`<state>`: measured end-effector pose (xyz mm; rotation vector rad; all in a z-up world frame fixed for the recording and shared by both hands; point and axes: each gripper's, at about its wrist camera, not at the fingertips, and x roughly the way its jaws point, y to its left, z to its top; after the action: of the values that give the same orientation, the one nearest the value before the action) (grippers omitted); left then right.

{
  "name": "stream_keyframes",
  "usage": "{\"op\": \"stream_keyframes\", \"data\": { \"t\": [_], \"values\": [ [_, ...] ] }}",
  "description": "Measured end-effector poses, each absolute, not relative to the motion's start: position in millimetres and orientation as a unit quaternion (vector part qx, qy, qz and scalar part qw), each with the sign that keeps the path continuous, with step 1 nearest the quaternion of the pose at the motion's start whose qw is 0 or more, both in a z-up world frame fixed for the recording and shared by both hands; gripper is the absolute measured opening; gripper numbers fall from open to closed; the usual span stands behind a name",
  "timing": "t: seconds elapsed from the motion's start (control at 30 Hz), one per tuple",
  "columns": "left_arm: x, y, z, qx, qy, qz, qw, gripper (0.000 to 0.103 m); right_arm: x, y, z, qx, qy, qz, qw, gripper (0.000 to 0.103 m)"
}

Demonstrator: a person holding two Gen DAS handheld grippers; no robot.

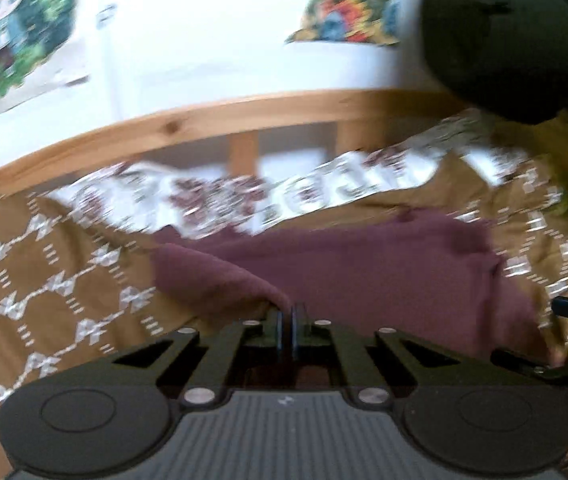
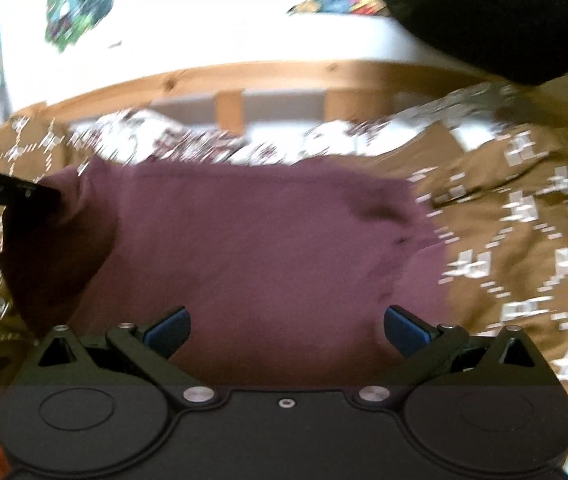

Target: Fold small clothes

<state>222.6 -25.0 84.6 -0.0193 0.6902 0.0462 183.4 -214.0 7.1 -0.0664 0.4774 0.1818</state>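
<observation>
Brown bedspread (image 2: 504,248): L hand-held gripper (image 1: 288,316) pinching maroon garment (image 2: 243,240), R hand-held gripper (image 2: 287,330) wide

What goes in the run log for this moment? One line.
left gripper: shut on maroon garment | right gripper: open above it | bedspread underneath

Our left tool (image 1: 288,312) has its two fingers pressed together, pinching a fold of the maroon garment (image 1: 364,272) at its near edge. Our right tool (image 2: 287,326) hangs just above the same cloth, its blue-padded fingers (image 2: 171,326) spread wide apart and gripping nothing.
</observation>
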Motion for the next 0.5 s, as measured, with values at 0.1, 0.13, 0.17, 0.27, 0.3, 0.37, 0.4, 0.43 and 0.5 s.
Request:
{"op": "stream_keyframes", "data": {
  "t": [0.1, 0.13, 0.17, 0.27, 0.3, 0.37, 0.4, 0.43, 0.5],
  "values": [
    [228, -55, 92, -0.008, 0.335, -0.011, 0.942, 0.003, 178, -234, 16, -0.043, 0.217, 0.065, 0.973, 0.102],
    [229, -65, 92, -0.006, 0.336, -0.022, 0.942, 0.003, 179, -241, 18, -0.05, 0.212, 0.056, 0.974, 0.102],
    [230, -75, 91, -0.005, 0.337, -0.033, 0.941, 0.003, 180, -247, 19, -0.059, 0.204, 0.043, 0.976, 0.102],
    [232, -100, 80, -0.001, 0.353, -0.062, 0.934, 0.003, 188, -264, 21, -0.081, 0.189, 0.014, 0.979, 0.102],
    [233, -105, 75, -0.001, 0.36, -0.068, 0.93, 0.003, 191, -269, 21, -0.083, 0.187, 0.003, 0.979, 0.102],
    [235, -115, 63, -0.004, 0.373, -0.076, 0.925, 0.003, 195, -281, 20, -0.081, 0.184, -0.014, 0.979, 0.102],
    [235, -117, 58, -0.003, 0.377, -0.079, 0.923, 0.003, 198, -284, 18, -0.079, 0.185, -0.02, 0.979, 0.102],
    [236, -120, 52, -0.003, 0.381, -0.08, 0.921, 0.003, 201, -290, 16, -0.074, 0.19, -0.028, 0.979, 0.102],
    [236, -124, 44, -0.001, 0.389, -0.08, 0.918, 0.004, 204, -298, 12, -0.062, 0.197, -0.033, 0.978, 0.102]
  ]
}}
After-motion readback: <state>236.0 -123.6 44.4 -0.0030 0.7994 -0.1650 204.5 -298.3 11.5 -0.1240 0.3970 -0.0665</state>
